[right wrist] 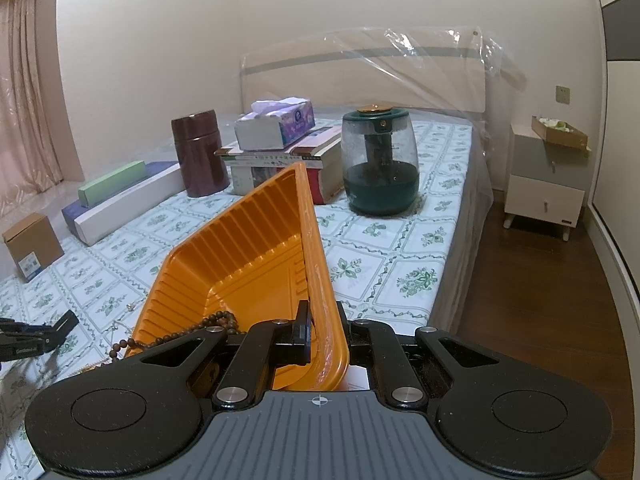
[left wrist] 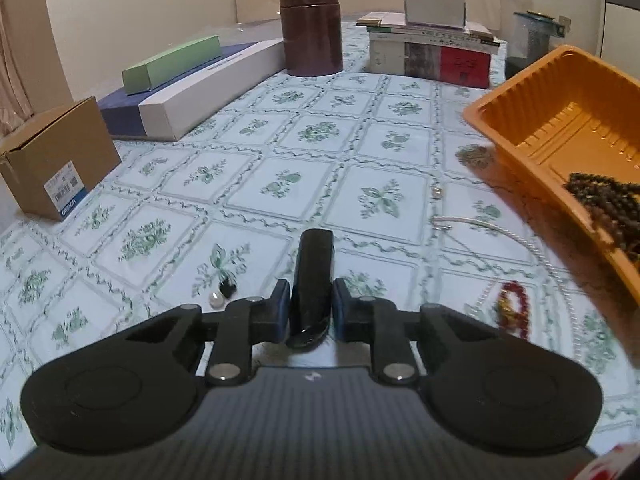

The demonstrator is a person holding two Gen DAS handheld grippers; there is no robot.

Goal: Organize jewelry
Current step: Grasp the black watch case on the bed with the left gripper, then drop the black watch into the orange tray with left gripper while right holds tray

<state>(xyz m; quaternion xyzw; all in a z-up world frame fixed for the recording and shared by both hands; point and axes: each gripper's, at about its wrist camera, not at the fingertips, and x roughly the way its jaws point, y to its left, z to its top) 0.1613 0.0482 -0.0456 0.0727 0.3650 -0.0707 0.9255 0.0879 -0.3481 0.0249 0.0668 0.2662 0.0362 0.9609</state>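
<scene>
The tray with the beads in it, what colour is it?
Orange tray, with ribbed walls; it shows best in the right wrist view.

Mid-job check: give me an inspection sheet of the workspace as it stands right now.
Surface: floral cloth over a bed.
Job's things: orange tray tilted, brown bead strand inside; pearl necklace, red bead bracelet and a loose pearl on the cloth.
Clutter: cardboard box, long boxes, brown canister, books with tissue box, green humidifier.
Grippers: left gripper closed on a black bangle; right gripper clamping the tray rim.
Cables: nothing seen.
Surroundings: nightstand, curtain.
</scene>
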